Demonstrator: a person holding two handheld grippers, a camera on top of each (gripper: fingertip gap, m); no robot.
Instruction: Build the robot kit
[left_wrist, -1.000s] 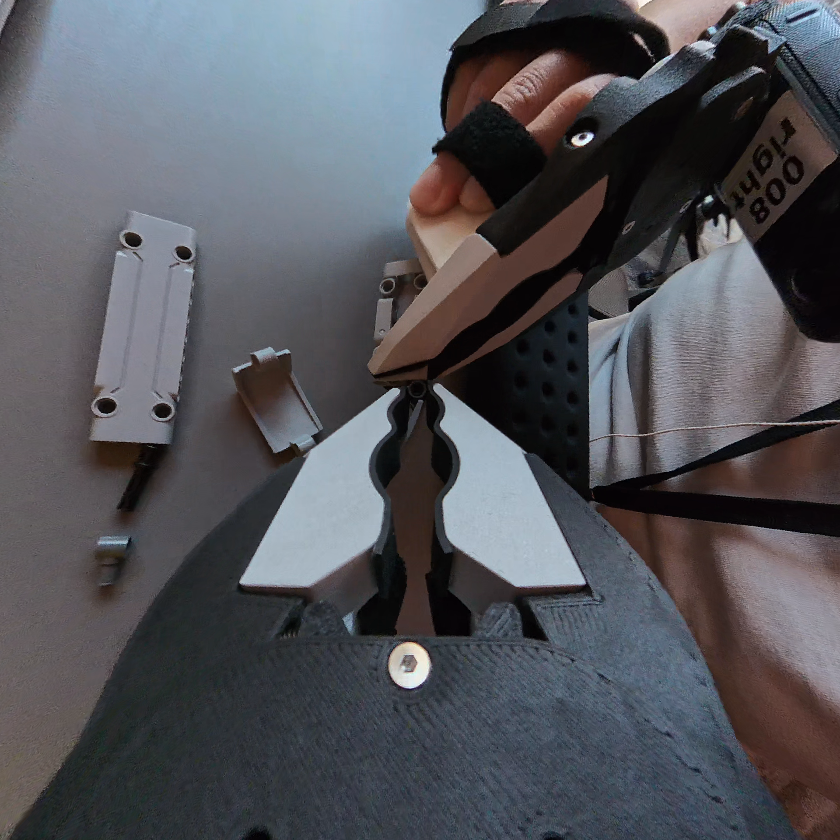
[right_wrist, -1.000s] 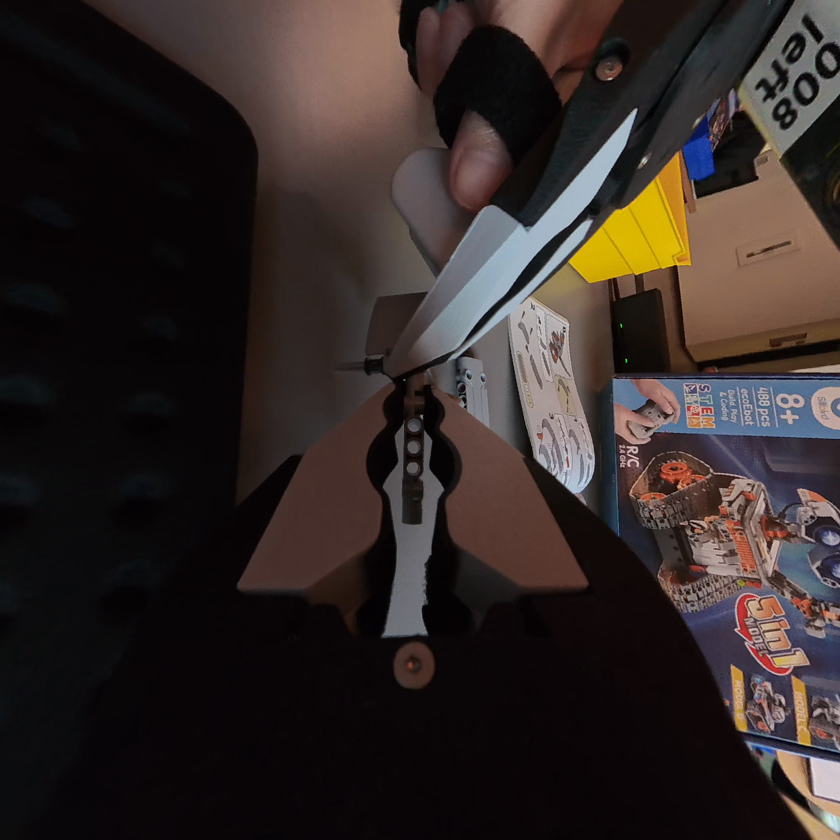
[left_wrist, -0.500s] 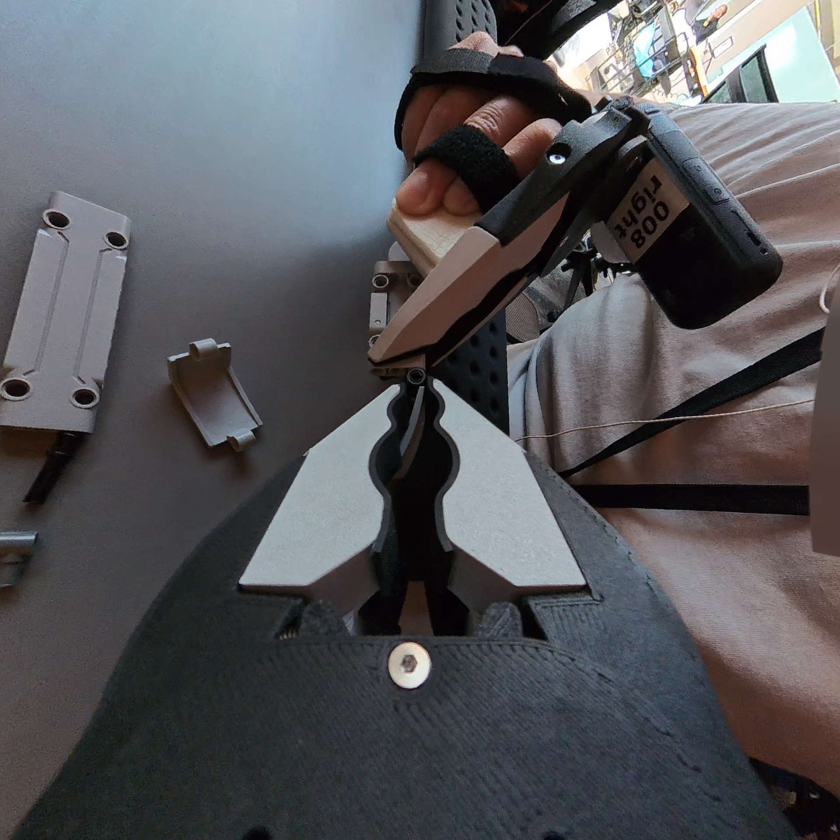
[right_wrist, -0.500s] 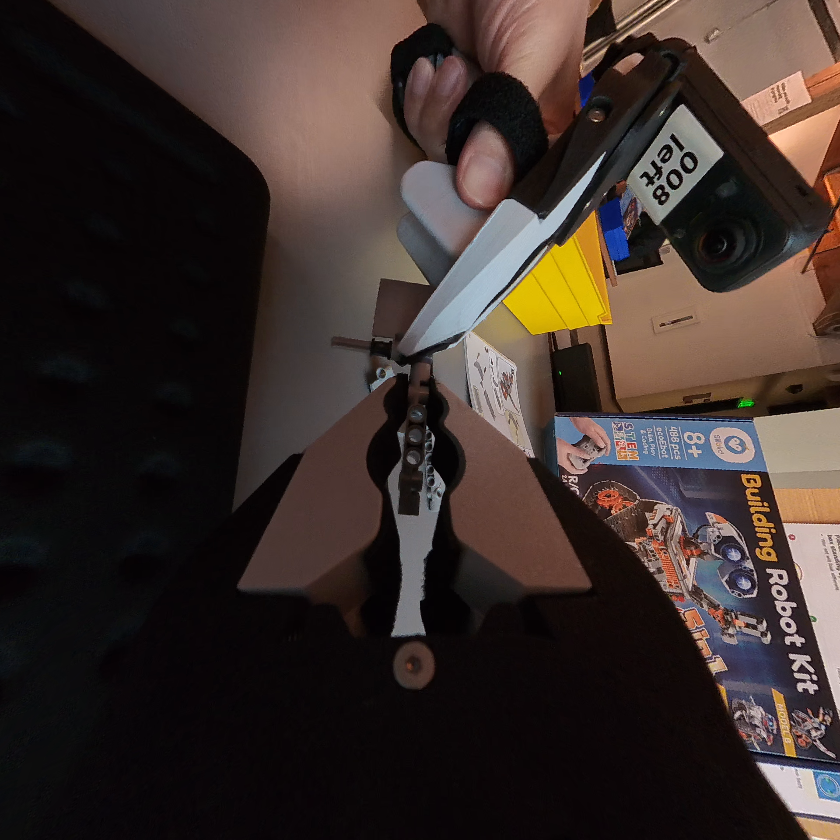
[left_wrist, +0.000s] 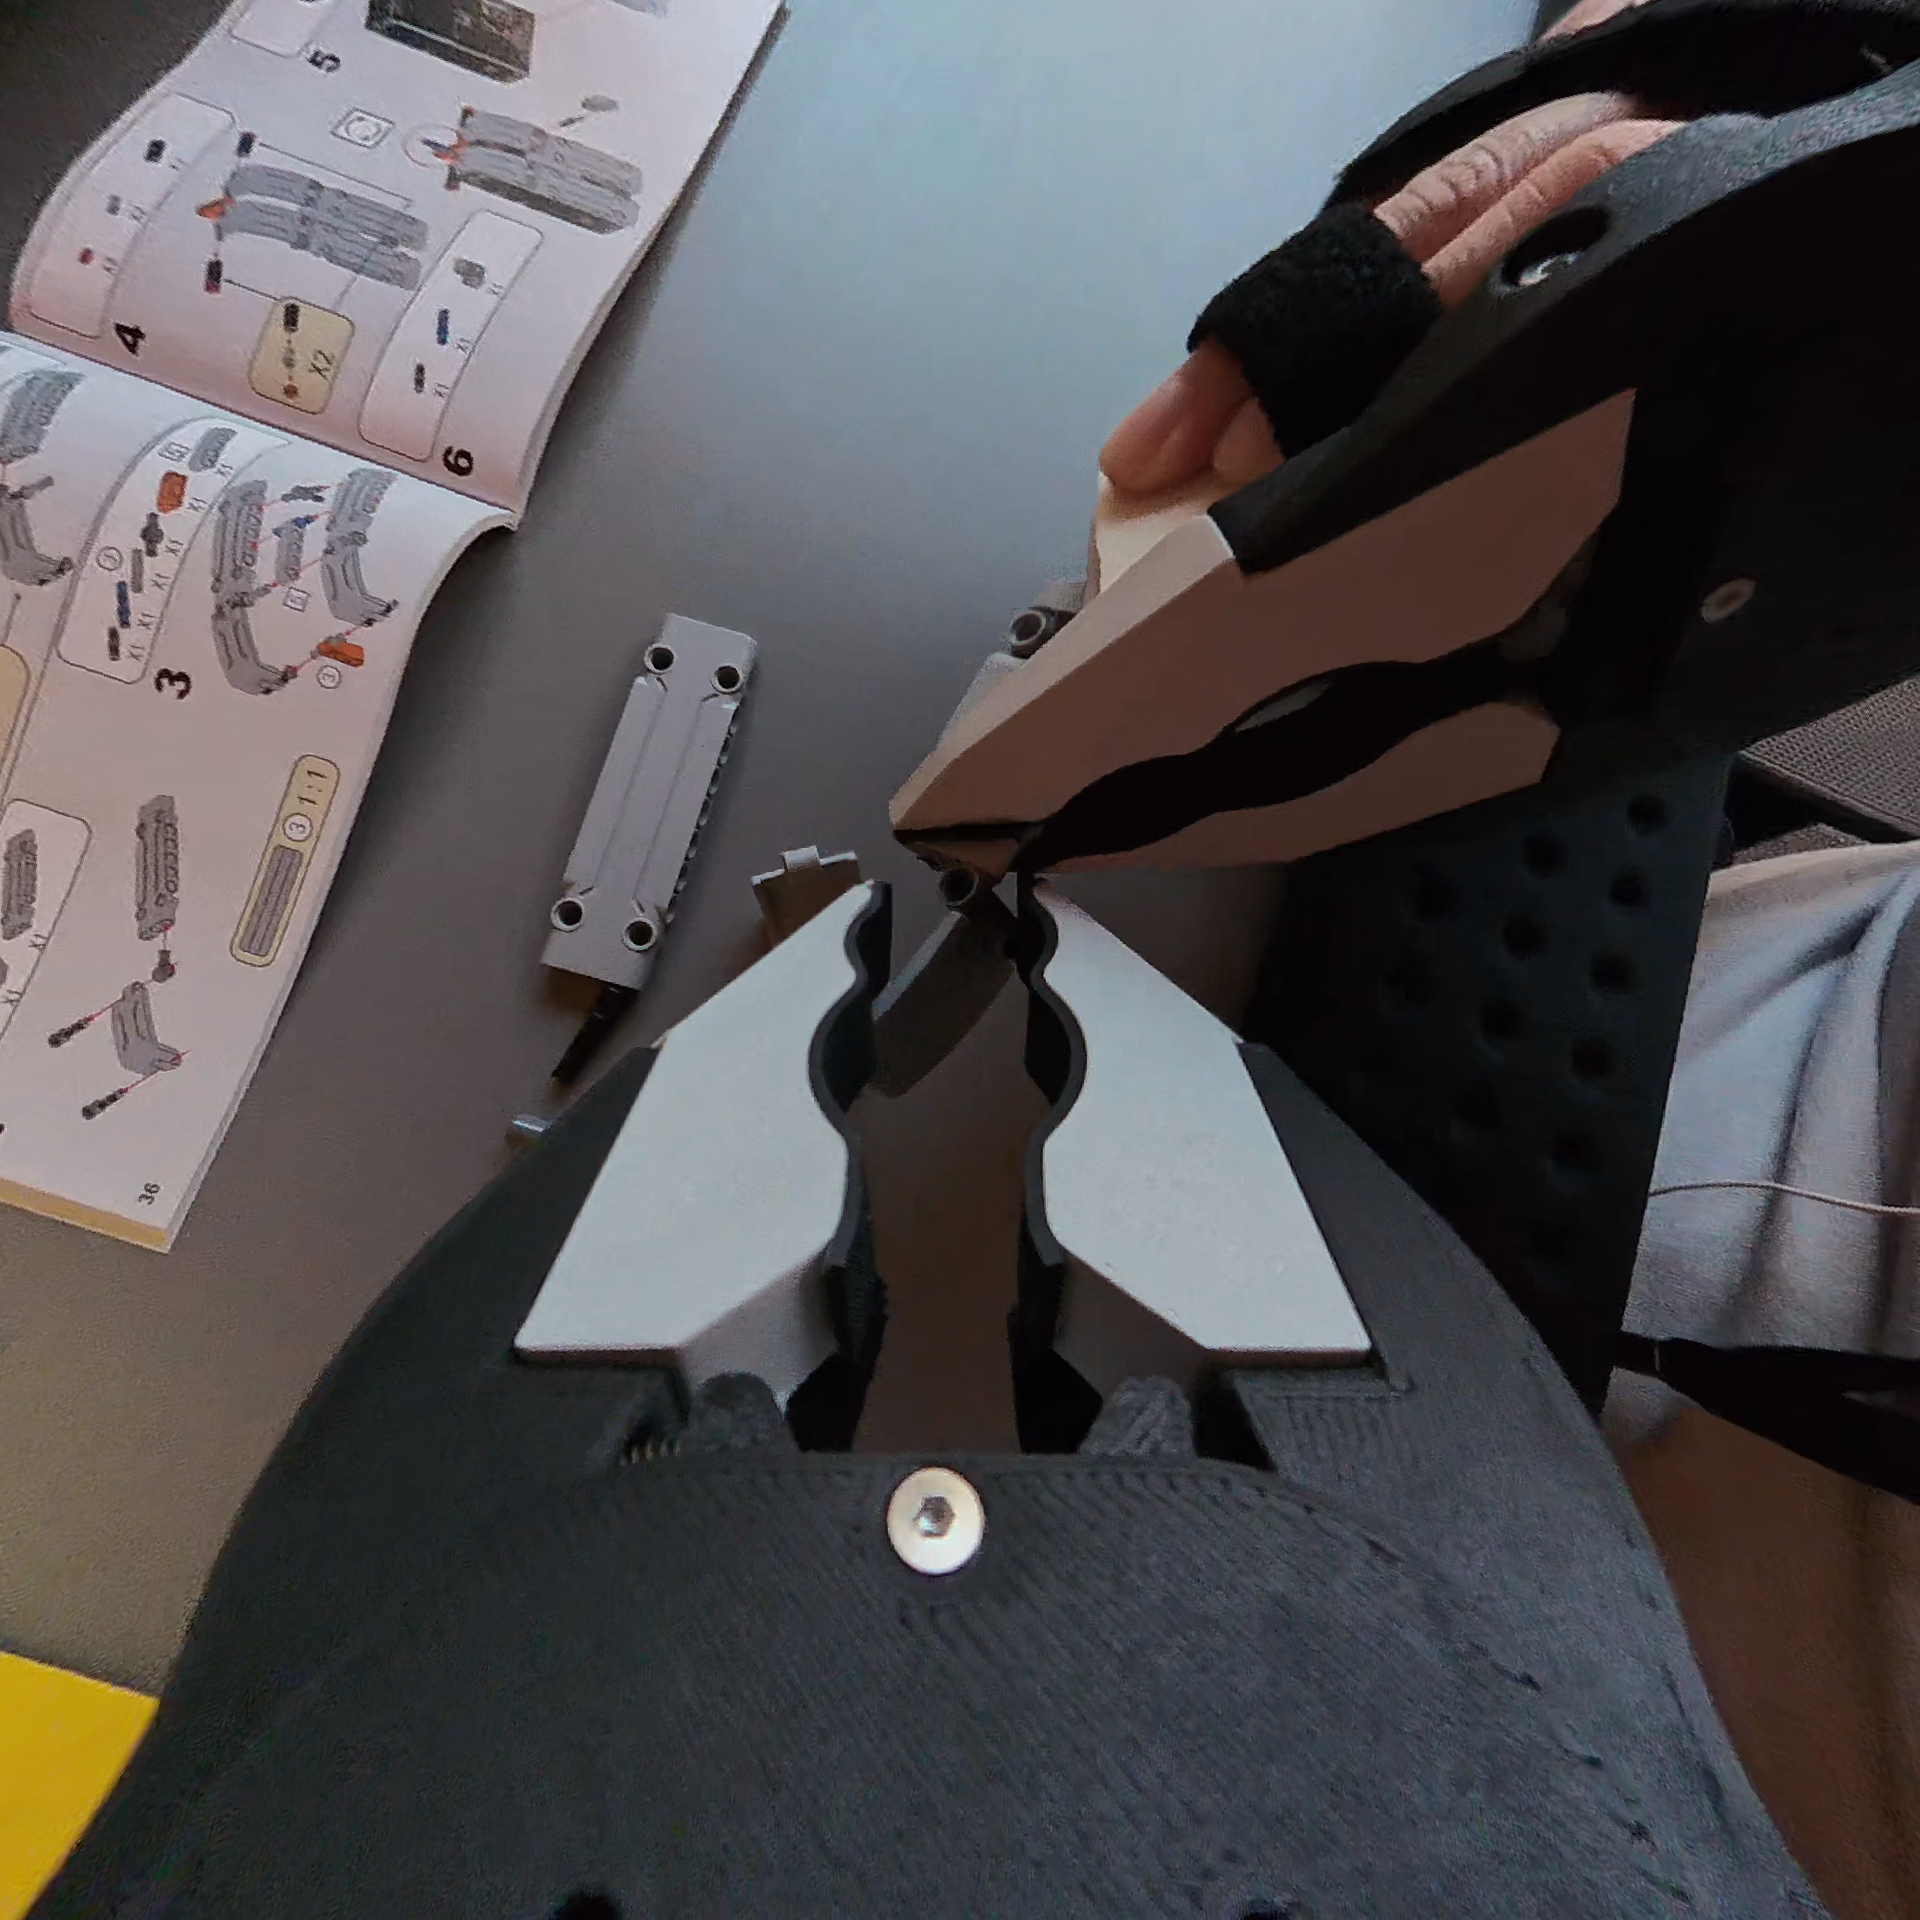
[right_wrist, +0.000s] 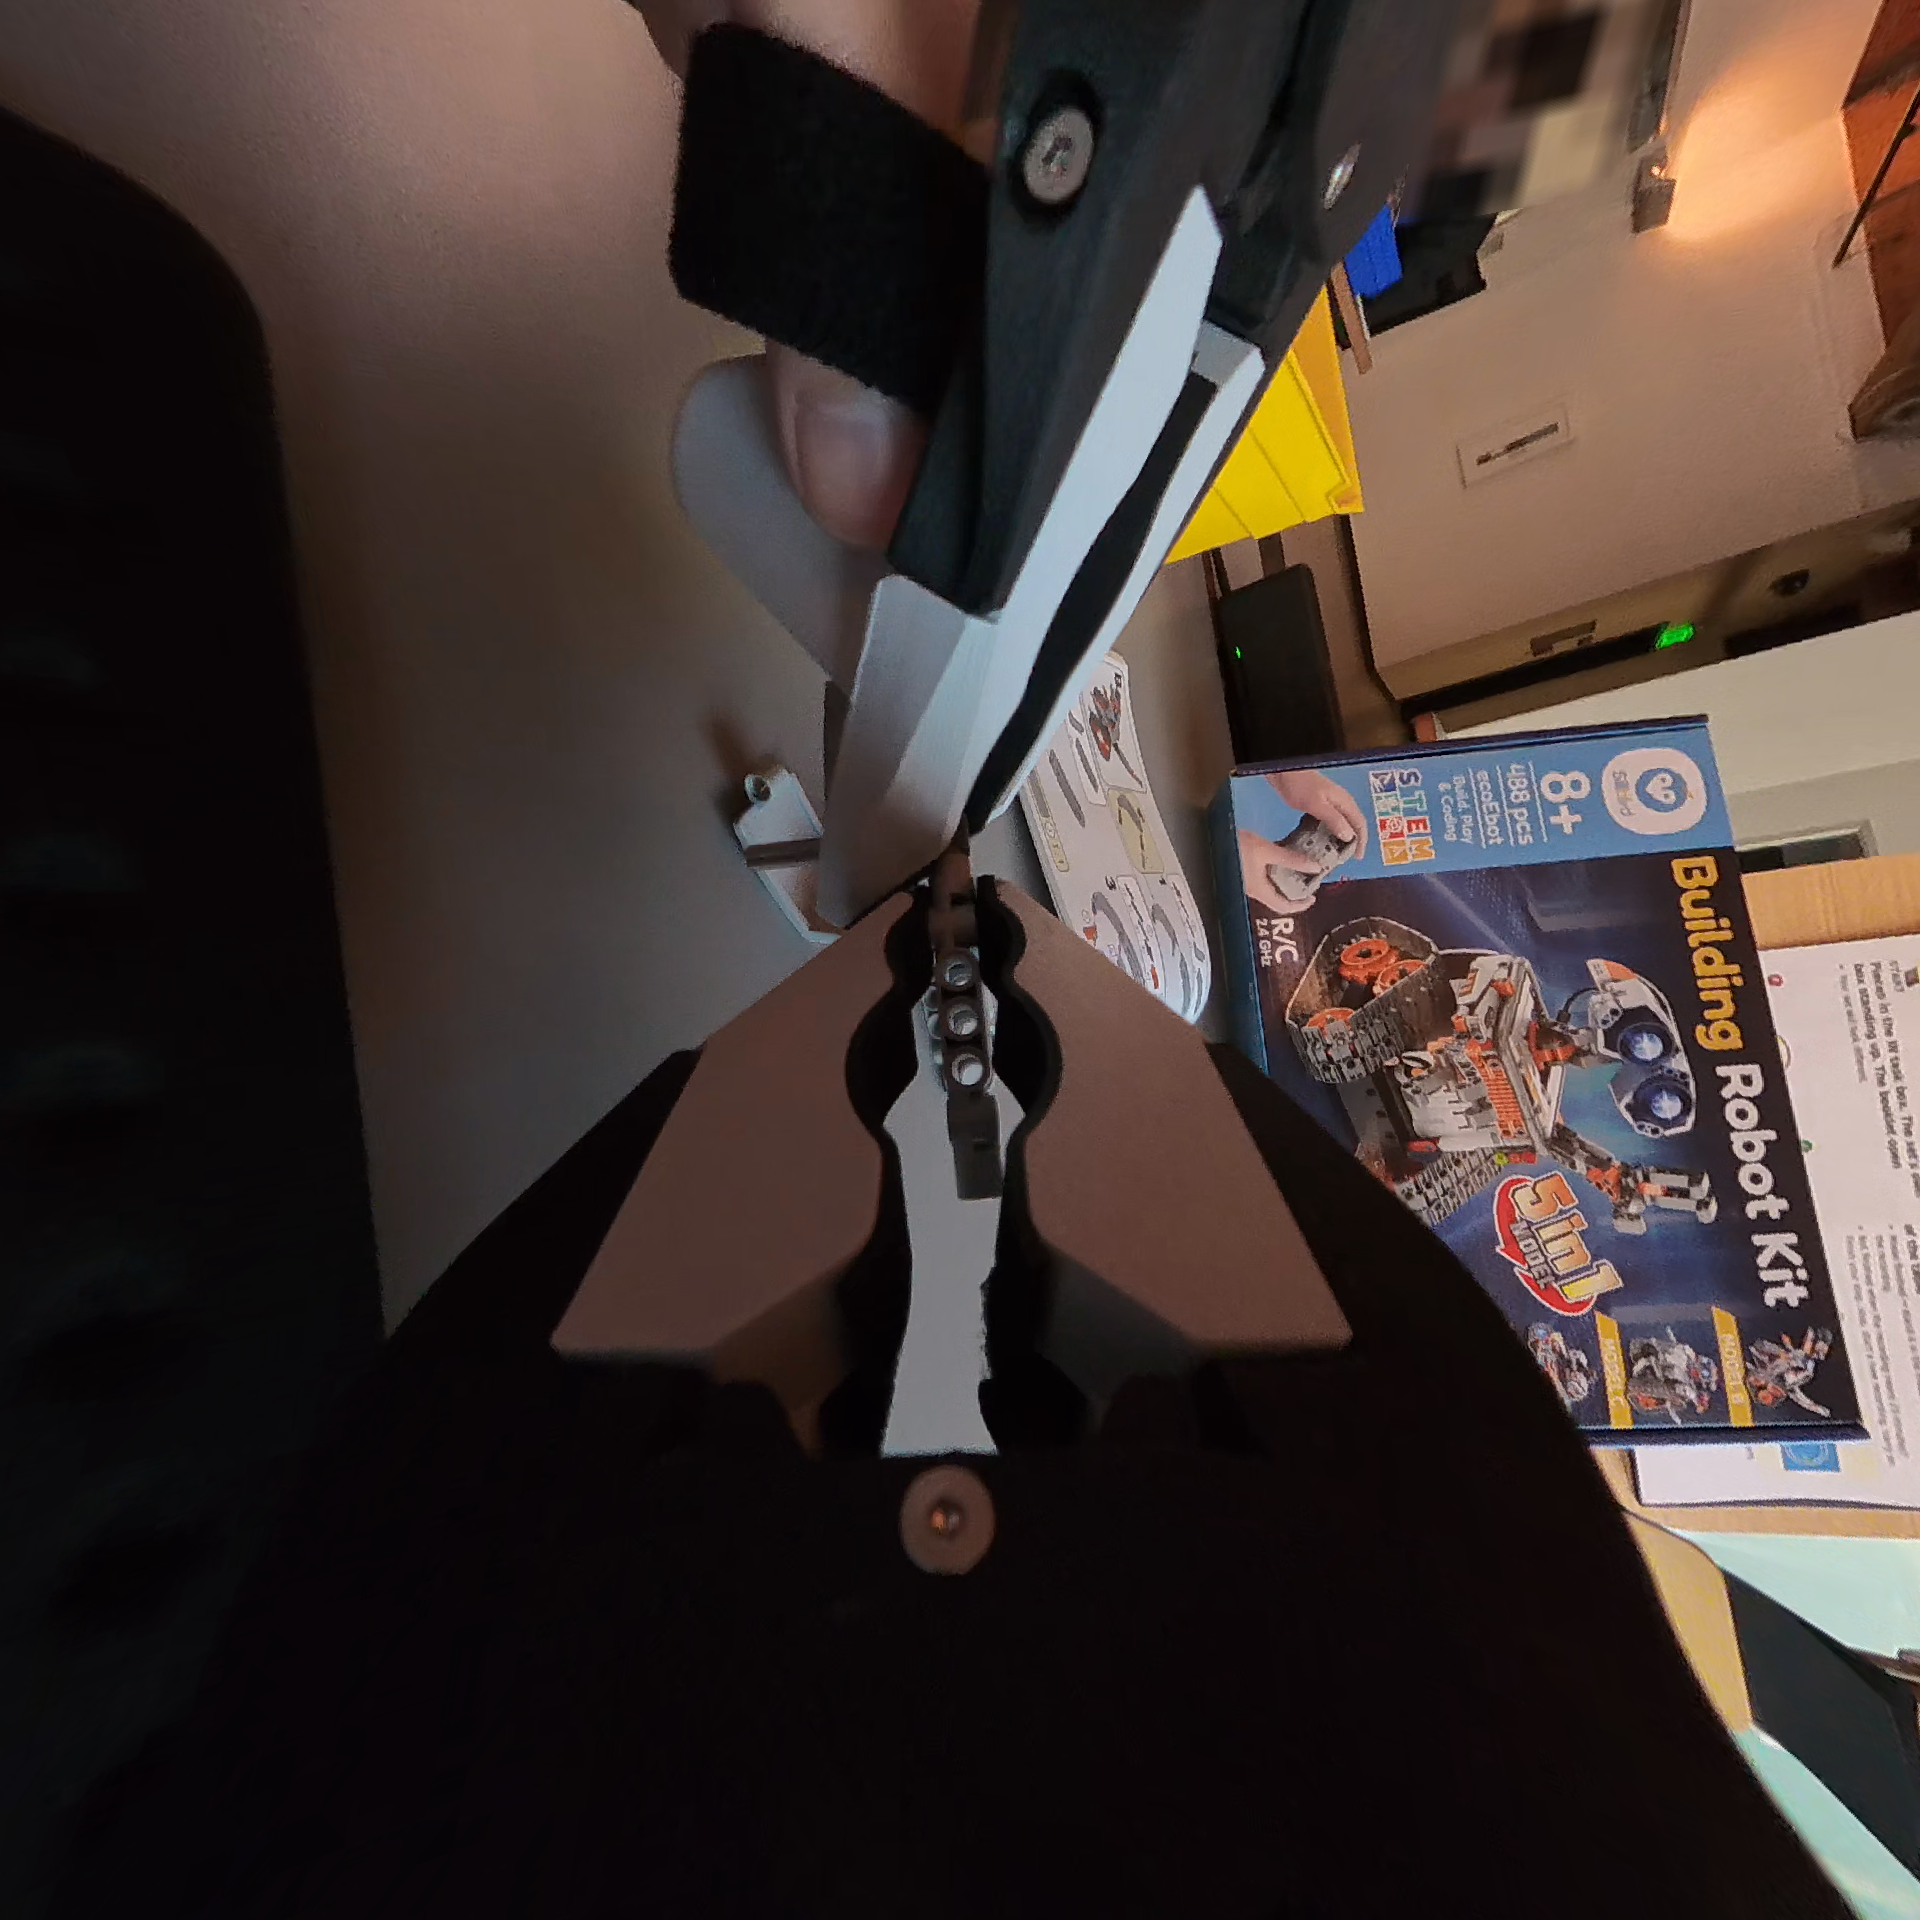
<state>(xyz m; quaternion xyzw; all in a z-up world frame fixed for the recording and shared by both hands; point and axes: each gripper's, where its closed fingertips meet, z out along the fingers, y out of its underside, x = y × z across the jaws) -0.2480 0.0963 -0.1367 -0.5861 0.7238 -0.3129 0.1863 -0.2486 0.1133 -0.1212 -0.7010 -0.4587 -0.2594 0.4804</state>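
My right gripper (right_wrist: 951, 899) is shut on a dark grey beam with holes (right_wrist: 961, 1039) that lies along its fingers. My left gripper (left_wrist: 956, 888) meets it tip to tip, and its jaws stand a little apart. A thin dark piece with a round eye (left_wrist: 935, 987) lies slanted between the left fingers, its eye at the right gripper's tips (left_wrist: 956, 842). In the right wrist view the left gripper (right_wrist: 914, 862) comes down from above onto the beam's far end. How the thin piece joins the beam is hidden.
On the dark table (left_wrist: 935, 312) lie an open instruction booklet (left_wrist: 260, 520), a long grey plate (left_wrist: 655, 810), a small grey clip (left_wrist: 805, 868) and a black axle (left_wrist: 592, 1029). A kit box (right_wrist: 1538, 1039) and yellow bins (right_wrist: 1278, 457) stand farther off. A black perforated panel (left_wrist: 1507, 987) stands close right. The tips of both grippers are at nearly the same place. It is some 6 cm from my left tips to the long grey plate (left_wrist: 655, 810).
My left gripper's jaws have widened and the thin dark piece now lies slanted between them. The left view has swung, bringing the booklet into sight. The right gripper stays shut on the beam.
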